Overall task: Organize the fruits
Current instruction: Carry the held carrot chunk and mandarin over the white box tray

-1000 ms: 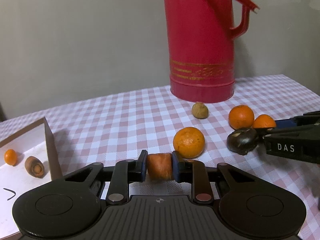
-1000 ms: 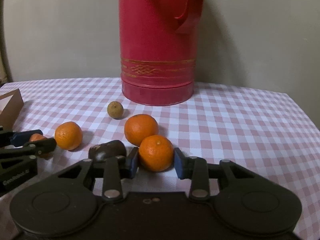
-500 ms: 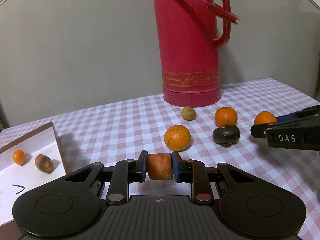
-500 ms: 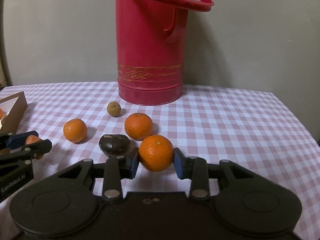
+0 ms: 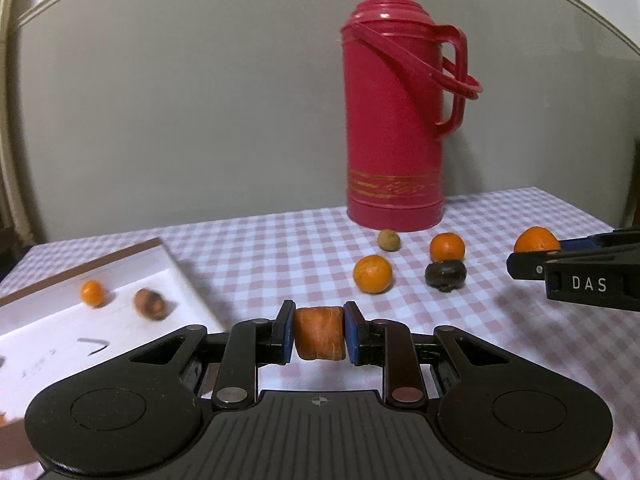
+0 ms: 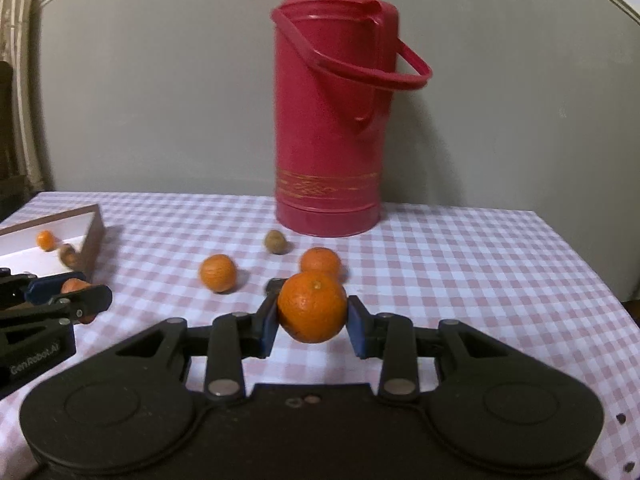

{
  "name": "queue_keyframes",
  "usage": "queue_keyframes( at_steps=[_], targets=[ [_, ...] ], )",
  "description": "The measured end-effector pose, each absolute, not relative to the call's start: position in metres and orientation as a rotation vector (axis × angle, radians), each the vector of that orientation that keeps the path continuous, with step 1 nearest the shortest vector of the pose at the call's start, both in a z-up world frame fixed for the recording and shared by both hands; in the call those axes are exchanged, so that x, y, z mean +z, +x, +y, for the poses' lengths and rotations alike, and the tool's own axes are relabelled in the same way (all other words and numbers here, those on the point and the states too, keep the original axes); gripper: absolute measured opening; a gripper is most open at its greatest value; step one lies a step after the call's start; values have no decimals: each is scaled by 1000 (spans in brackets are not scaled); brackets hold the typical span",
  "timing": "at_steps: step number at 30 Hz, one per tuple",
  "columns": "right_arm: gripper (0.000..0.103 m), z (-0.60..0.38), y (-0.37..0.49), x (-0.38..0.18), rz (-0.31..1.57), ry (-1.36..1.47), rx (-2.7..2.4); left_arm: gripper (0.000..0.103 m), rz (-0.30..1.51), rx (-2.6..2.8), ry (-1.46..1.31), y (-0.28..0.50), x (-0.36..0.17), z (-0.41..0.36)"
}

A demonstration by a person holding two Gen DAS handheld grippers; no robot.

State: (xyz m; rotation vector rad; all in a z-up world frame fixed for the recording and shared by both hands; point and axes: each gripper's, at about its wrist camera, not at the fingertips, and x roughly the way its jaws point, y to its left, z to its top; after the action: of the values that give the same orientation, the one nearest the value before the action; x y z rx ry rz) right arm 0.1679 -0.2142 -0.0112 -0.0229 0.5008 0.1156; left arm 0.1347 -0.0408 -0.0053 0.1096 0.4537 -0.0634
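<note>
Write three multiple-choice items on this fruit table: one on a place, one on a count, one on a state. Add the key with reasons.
1. Where does the tall red plastic thermos flask stand?
A. in the shallow white box
B. at the back of the checked tablecloth
C. in a gripper

2. How many things lie in the shallow white box with the brown rim?
A. none
B. two
C. five

3. What is the state of the right gripper?
A. open over the cloth
B. shut on nothing
C. shut on a round orange tangerine

Key: 1 B, the flask stands on the pink-and-white checked tablecloth near the wall. 2 B, a small orange fruit and a brown piece lie there. 3 C, both blue pads press the round orange tangerine, clear of the cloth.
</note>
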Motion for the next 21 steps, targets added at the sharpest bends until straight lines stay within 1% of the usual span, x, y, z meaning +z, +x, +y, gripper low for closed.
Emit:
queue_keyframes(
  at_steps=[21],
  targets=[
    [27,-142,91,1,498,-84,291,26,437,66,80,46,7,26]
  ],
)
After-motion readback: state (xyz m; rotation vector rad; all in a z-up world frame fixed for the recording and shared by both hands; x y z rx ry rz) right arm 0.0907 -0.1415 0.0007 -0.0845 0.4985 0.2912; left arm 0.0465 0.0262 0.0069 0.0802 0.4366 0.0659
